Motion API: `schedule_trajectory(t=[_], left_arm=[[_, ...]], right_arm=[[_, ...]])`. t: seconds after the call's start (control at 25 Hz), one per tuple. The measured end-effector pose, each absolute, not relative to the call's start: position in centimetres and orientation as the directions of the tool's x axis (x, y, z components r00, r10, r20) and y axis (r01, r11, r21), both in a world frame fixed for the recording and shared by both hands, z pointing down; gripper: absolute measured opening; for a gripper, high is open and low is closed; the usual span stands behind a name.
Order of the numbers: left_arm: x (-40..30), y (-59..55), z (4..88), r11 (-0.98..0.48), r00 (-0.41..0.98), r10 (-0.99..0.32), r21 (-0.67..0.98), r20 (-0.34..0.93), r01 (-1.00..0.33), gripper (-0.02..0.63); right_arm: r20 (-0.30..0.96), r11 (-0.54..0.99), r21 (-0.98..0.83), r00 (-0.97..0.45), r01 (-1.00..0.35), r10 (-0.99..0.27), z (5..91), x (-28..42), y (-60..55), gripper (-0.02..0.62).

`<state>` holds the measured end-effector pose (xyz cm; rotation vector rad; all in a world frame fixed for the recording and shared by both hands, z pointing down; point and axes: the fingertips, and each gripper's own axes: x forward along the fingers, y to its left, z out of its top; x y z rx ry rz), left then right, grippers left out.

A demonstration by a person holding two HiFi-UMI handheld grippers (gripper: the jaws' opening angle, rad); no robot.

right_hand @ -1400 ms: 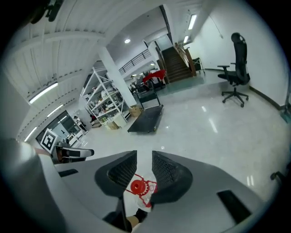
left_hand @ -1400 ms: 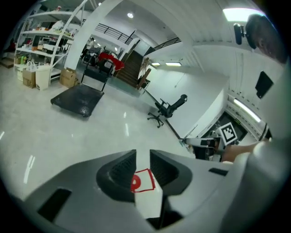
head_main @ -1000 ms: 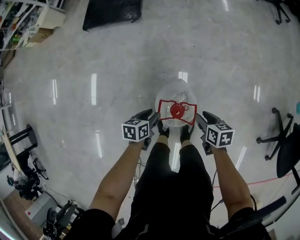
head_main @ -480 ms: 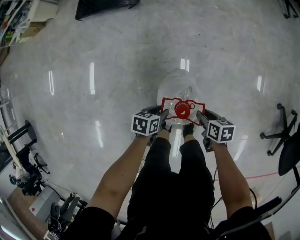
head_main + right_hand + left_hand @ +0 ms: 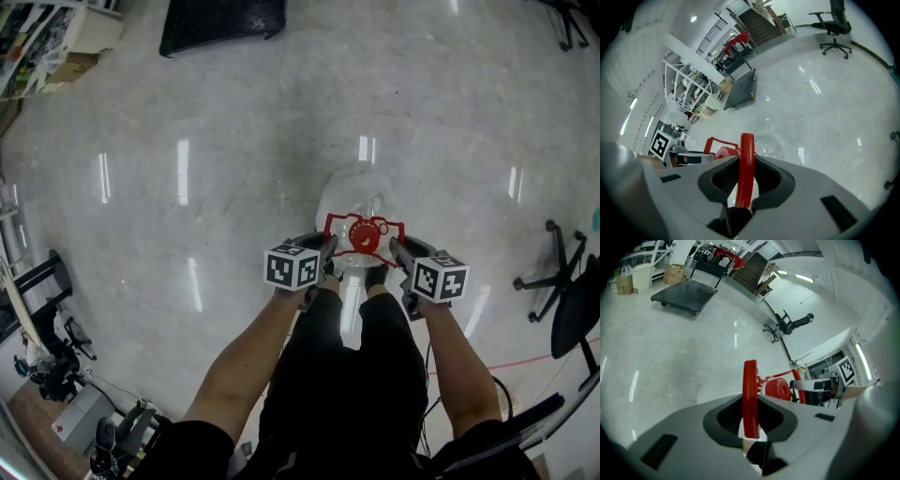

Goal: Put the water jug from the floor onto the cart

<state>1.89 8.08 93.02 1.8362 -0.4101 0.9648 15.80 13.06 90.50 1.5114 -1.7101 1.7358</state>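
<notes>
The grey shiny floor (image 5: 187, 141) is spreading all around me. The flat dark cart (image 5: 222, 23) is standing well apart, at the top edge of the head view, and nothing is lying on it. The clear water jug (image 5: 361, 192) is standing upright on the floor, just in front of my feet. Its red cap (image 5: 364, 238) is facing up to me, and the red handle (image 5: 352, 218) is framing the cap. I am holding my left tool (image 5: 326, 251) on the left side of this handle and my right tool (image 5: 398, 253) on the right side. The jaws of both tools have just been closing, and each pair is now gripping a red bar of the handle.
</notes>
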Motion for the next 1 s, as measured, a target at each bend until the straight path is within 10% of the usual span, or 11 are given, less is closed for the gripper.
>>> schedule_trajectory(t=[1.0], left_arm=[[3.3,-17.2,61.8,-0.585,0.807,-0.220,0.588,0.548,-0.559,0.069]], right_arm=[[0.597,0.045,-0.560,-0.441,-0.827,-0.669,60.2,16.6,-13.7,0.084]])
